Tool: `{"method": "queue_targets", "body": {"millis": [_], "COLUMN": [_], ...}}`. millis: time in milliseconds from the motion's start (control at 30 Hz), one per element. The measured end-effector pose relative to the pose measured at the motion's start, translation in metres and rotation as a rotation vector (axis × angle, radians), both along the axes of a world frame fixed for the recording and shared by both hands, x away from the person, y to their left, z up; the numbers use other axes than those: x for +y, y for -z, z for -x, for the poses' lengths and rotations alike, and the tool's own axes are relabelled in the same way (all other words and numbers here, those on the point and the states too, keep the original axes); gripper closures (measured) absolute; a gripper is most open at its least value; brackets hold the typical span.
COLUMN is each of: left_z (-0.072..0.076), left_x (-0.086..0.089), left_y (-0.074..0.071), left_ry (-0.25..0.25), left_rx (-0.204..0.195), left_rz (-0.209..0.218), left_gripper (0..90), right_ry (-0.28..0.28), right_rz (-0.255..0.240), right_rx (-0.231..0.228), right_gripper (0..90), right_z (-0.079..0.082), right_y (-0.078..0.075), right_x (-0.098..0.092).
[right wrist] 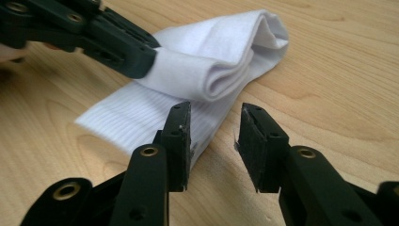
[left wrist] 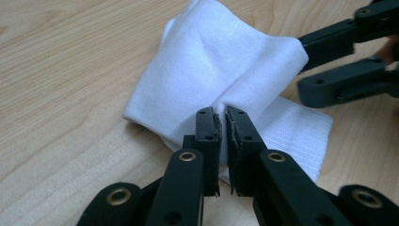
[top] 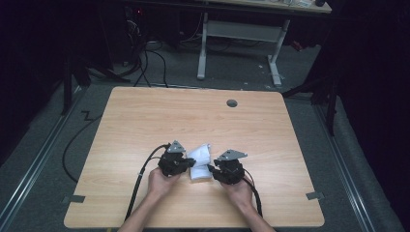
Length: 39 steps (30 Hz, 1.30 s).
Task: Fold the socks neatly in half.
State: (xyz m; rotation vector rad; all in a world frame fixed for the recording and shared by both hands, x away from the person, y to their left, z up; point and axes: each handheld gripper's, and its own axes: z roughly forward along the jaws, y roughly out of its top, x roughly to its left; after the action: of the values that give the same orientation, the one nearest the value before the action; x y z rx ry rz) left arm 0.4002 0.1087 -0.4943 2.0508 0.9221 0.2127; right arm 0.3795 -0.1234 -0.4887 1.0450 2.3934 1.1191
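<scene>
White sock (top: 200, 163), folded, on table (top: 145, 116). Left gripper (left wrist: 222, 120) pinches its fold; right gripper (right wrist: 214, 127) parted, apparently empty, at its edge.

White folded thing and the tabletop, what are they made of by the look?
The sock looks like soft white knit fabric, probably cotton blend: fine ribbing shows on the flat end, and it folds and puckers where the left gripper pinches it. The table looks like light wood-grain laminate, smooth and matte, though veneer is possible.
</scene>
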Motion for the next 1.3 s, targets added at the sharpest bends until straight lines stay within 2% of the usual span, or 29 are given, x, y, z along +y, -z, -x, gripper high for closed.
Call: {"method": "queue_targets", "body": {"millis": [100, 200, 400, 467, 533, 600, 700, 867, 1033, 1067, 1133, 1200, 1300], "left_z": [-0.008, -0.014, -0.015, -0.014, -0.011, -0.008, -0.004, 0.006, 0.014, 0.018, 0.02, 0.02, 0.017], "left_x": [0.001, 0.0, -0.001, 0.001, 0.001, 0.0, -0.001, -0.005, -0.009, -0.01, -0.009, -0.008, -0.007], "left_y": [0.0, -0.001, -0.001, -0.004, -0.009, -0.014, -0.02, -0.026, -0.023, -0.017, -0.013, -0.011, -0.007], "left_ry": [-0.012, -0.015, -0.013, -0.013, -0.01, -0.001, 0.01, 0.04, 0.059, 0.063, 0.06, 0.051, 0.041], "left_rx": [0.006, 0.003, -0.003, 0.003, -0.014, -0.027, -0.04, -0.053, -0.051, -0.048, -0.041, -0.041, -0.049], "left_rz": [0.008, -0.002, -0.005, 0.025, 0.047, 0.045, 0.045, 0.044, 0.035, 0.014, 0.01, 0.011, -0.024], "left_gripper": [84.0, 84.0, 84.0, 84.0, 84.0, 84.0, 84.1, 84.0, 84.0, 84.0, 83.8, 83.7, 83.6], "right_ry": [-0.024, -0.044, -0.039, -0.04, -0.038, -0.039, -0.032, -0.028, -0.026, -0.023, -0.023, -0.022, -0.022], "right_rz": [-0.021, -0.002, 0.006, 0.008, 0.012, 0.036, 0.052, 0.051, 0.061, 0.06, 0.06, 0.061, 0.064], "right_rx": [-0.001, 0.001, 0.02, 0.019, 0.026, 0.042, 0.003, -0.006, -0.013, -0.015, -0.017, -0.02, -0.017], "right_gripper": [62.5, 62.1, 62.6, 62.7, 62.3, 62.6, 63.4, 64.3, 64.7, 64.8, 64.9, 64.9, 65.0], "right_z": [0.002, 0.002, -0.004, -0.005, -0.005, -0.007, -0.003, -0.003, -0.002, -0.002, -0.002, -0.002, -0.001], "right_y": [-0.001, 0.001, 0.01, 0.01, 0.011, 0.014, 0.017, 0.017, 0.017, 0.017, 0.018, 0.018, 0.017], "right_x": [0.0, 0.007, 0.018, 0.019, 0.019, 0.02, 0.022, 0.022, 0.023, 0.023, 0.023, 0.024, 0.024]}}
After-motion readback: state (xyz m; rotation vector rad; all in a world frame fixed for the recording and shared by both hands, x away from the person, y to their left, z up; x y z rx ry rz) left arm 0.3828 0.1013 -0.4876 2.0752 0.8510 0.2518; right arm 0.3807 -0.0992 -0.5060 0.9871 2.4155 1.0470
